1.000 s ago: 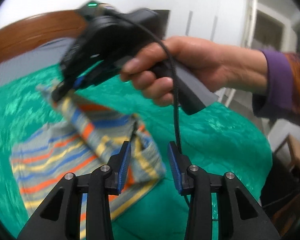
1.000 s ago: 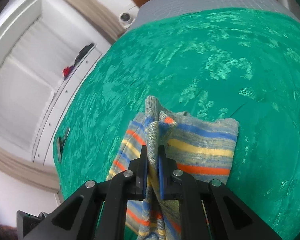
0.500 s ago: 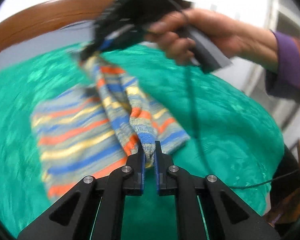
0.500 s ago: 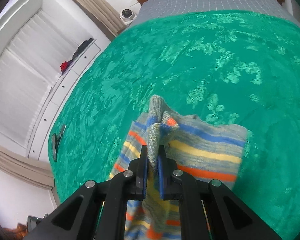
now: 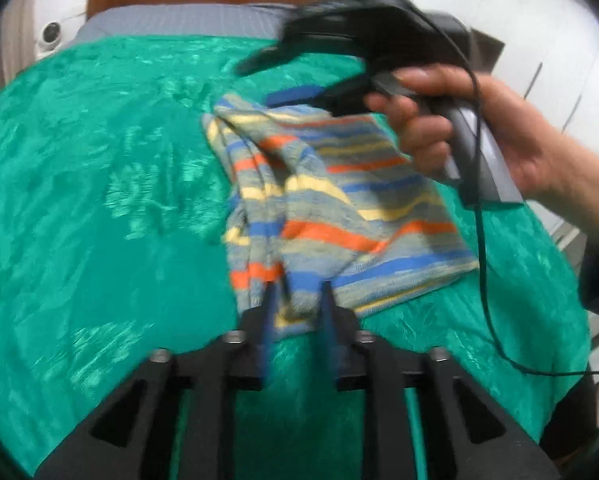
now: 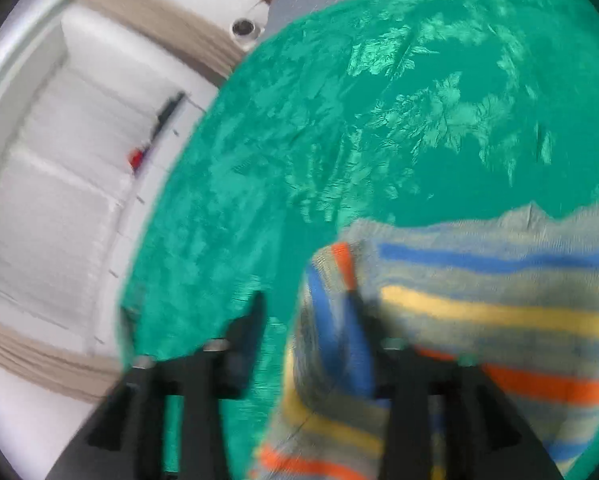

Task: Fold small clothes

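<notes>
Right claw (image 6: 305, 308), fingers apart, over striped cloth (image 6: 479, 312) on green bedspread (image 6: 339, 128).

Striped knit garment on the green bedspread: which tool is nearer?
Left. The left tool straddles the striped knit garment at its near edge; the right tool hovers above it.

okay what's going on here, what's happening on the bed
A person is folding a small striped garment on a bed covered with a green bedspread, using a handheld gripper in each hand. The garment lies folded over on itself. The left gripper is open with a bunched edge of the cloth between its fingers. The right gripper, held in the right hand, is open too, at the garment's far corner. Both views are motion-blurred.
</notes>
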A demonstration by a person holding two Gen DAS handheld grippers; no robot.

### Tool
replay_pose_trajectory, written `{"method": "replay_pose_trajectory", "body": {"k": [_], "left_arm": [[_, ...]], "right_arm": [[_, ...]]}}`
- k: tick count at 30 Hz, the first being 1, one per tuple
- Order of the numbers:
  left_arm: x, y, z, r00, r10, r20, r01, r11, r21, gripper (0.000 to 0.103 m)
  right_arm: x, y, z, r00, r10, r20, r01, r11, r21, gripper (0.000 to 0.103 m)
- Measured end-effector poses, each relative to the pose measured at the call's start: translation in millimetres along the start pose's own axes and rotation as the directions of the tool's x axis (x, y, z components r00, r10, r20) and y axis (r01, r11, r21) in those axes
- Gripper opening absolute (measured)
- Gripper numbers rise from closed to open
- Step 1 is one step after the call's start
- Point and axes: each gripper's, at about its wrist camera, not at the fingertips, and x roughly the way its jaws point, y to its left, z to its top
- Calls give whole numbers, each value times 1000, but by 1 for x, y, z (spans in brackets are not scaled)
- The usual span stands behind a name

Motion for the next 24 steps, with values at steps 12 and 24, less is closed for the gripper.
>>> {"method": "replay_pose_trajectory", "body": {"k": [12,24], "left_arm": [[30,-8,58,983,180,37,-178,983,-51,40],[-1,21,37,970,244,-15,-243,956,-164,66]], "right_arm": [[-110,1,-105,954,-292,67,297,892,-341,47],[-120,13,-171,908,-385,165,419,841,-342,52]]}}
